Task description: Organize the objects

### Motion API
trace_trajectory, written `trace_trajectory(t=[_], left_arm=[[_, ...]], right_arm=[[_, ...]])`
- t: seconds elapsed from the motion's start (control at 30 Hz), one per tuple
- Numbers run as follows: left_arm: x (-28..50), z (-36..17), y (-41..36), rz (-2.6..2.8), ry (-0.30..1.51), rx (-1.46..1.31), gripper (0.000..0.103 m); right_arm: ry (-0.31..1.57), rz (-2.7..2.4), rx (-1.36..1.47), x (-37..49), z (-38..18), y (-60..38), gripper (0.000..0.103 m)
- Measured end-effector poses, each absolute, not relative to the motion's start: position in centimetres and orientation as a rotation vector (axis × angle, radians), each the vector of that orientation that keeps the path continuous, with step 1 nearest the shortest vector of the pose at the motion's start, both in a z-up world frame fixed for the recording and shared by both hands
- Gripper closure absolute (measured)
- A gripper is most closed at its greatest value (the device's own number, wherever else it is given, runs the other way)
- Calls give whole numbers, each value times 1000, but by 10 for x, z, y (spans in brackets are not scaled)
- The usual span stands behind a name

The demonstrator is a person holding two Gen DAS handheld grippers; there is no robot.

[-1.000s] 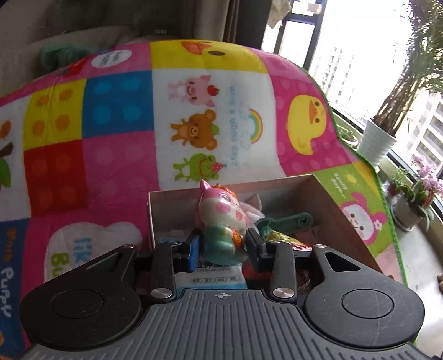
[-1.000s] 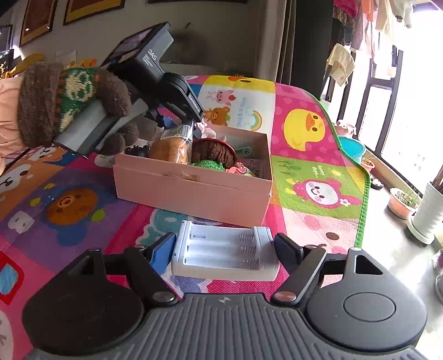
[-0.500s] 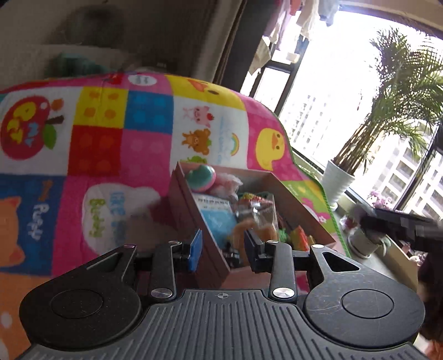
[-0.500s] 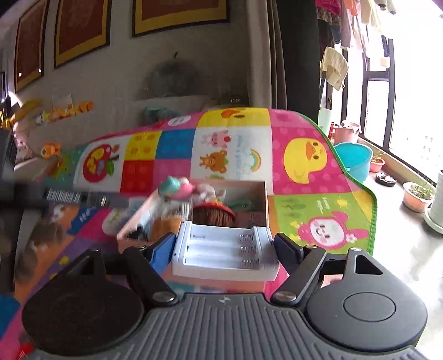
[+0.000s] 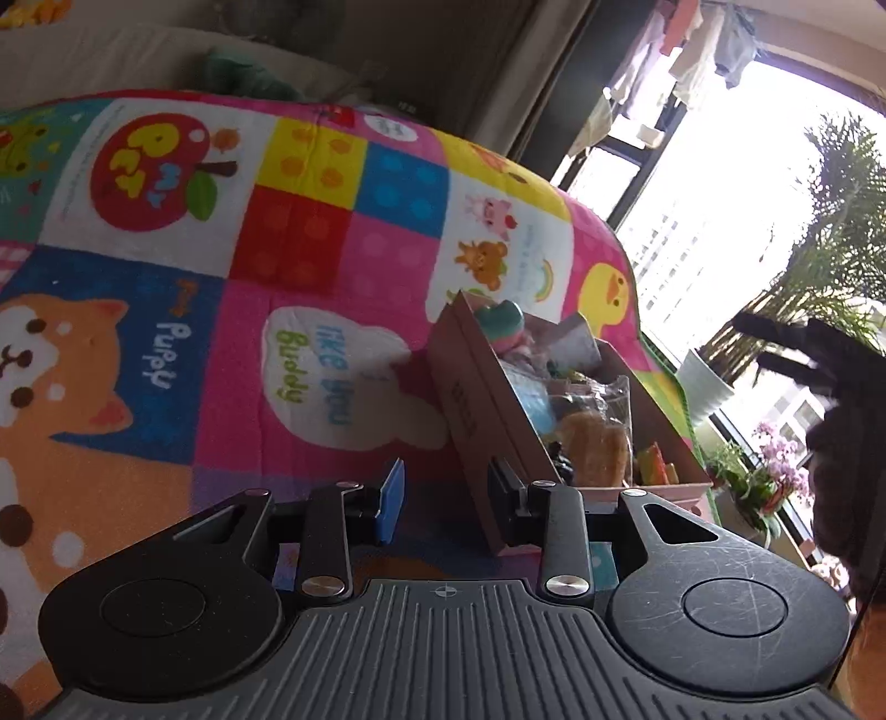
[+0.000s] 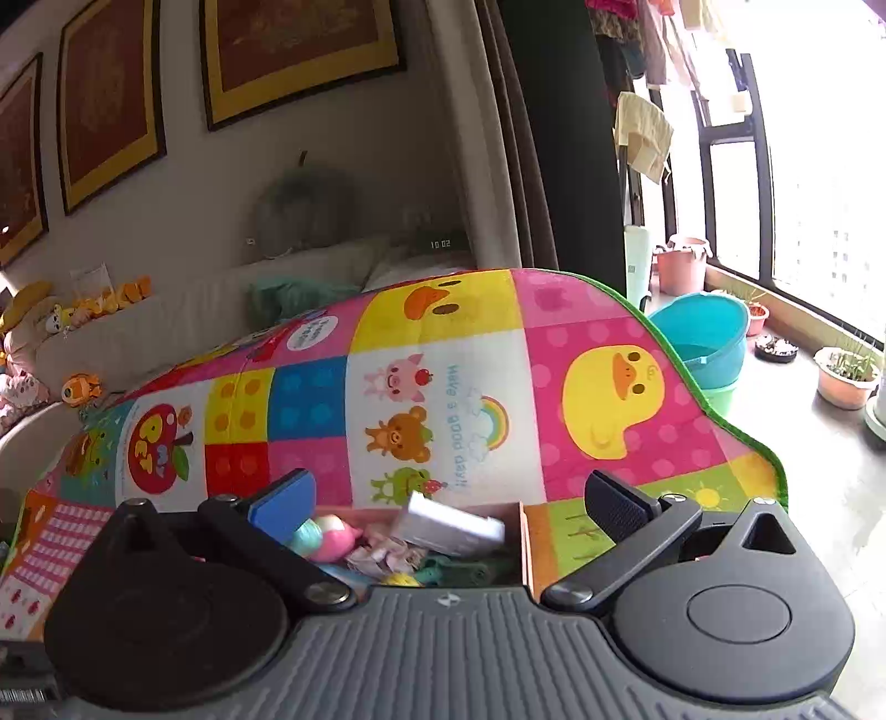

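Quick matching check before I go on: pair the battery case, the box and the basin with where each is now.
1. battery case
2. box
3. basin

A. teal, on the floor
B. tilted, lying inside the box
C. standing on the mat

Pairs: 1-B, 2-C, 3-A

A home living room: a bright cartoon play mat (image 6: 443, 387) covers the middle, framed pictures (image 6: 299, 50) hang upper left, and laundry (image 6: 642, 133) and potted plants (image 6: 847, 376) line the window at right.
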State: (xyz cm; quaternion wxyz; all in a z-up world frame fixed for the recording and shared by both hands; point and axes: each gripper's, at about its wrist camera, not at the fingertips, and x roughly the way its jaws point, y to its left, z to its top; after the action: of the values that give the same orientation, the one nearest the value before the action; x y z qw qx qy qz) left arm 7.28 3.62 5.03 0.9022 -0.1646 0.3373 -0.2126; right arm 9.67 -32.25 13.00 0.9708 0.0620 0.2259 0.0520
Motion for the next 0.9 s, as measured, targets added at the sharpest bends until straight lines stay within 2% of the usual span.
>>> trace_trajectory(t=[0.2,0.33,0.4,0.47,0.5,0.53,0.57,0.67,0.73,0.9], left_arm=[[119,65,-11,-476,723,-313,67],[163,58,-44,-389,828,-220,67],[179,52,-52,-319,882,-185,58],[190,47,-53,-250,935,-190,38],[194,45,-50,-223,954,-205,34],[196,42,-47,-204,964,-220,26],[196,41,-44,-191,967,-225,20],[187,38,-30,-188,951,-236,13],[174,35,-16,-174,925,-235,12],[158,20,33,-111,853,-233,3]], right_arm=[[561,121,-106,54,84,-321,0],[607,157,-195,42,57,-315,0],[628,175,-205,39,44,-314,0],[641,193,-217,38,33,-312,0],[643,200,-226,39,27,-309,0],[643,208,-237,40,22,-306,1],[642,216,-247,41,18,-303,7],[621,243,-260,44,15,-289,15],[604,249,-256,46,18,-280,15],[581,322,-243,51,22,-243,15]])
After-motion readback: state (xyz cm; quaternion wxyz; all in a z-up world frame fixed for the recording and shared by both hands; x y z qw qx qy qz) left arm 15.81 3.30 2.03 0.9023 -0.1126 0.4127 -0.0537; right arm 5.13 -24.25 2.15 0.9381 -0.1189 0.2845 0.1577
